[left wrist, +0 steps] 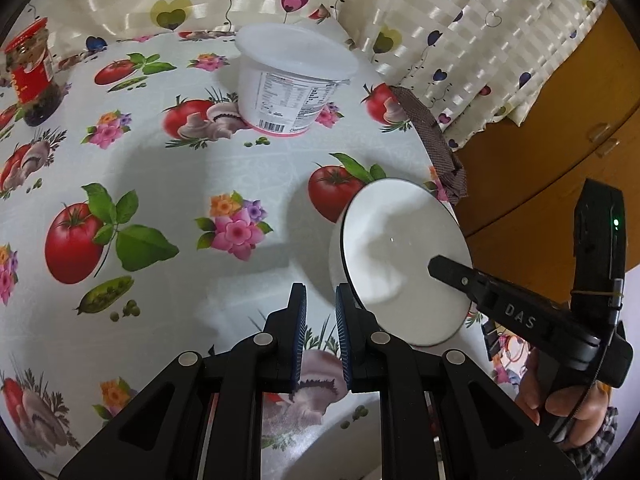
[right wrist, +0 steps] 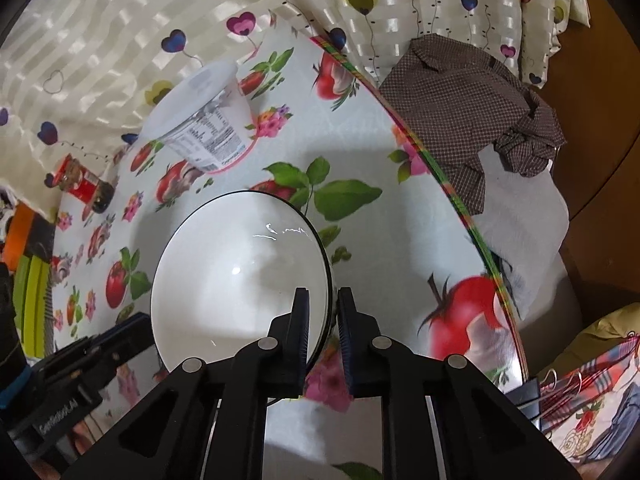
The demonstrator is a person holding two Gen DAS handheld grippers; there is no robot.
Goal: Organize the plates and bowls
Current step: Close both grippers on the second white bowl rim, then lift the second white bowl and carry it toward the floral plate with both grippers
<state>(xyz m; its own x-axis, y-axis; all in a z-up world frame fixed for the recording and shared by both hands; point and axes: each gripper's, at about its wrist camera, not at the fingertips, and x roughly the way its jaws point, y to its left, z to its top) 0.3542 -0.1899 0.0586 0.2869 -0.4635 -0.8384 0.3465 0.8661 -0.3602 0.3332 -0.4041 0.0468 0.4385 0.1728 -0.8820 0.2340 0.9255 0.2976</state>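
1. The white glazed ceramic bowl with a thin black rim sits near the right edge of the vinyl tablecloth printed with tomatoes and flowers, and looks tipped rather than flat.
2. The right gripper straddles its rim, one finger inside and one outside, narrowed onto the wall.
3. The left gripper is drawn nearly shut with nothing between its fingers, just beside the bowl.
4. I judge the bowl rigid, fairly heavy, slick with glaze, and breakable; a pinch on the rim is the natural hold, though it may swing.
5. Farther back stand a white plastic tub with a printed label and a red-lidded glass jar.
6. A brown checked cloth hangs beyond the table edge.
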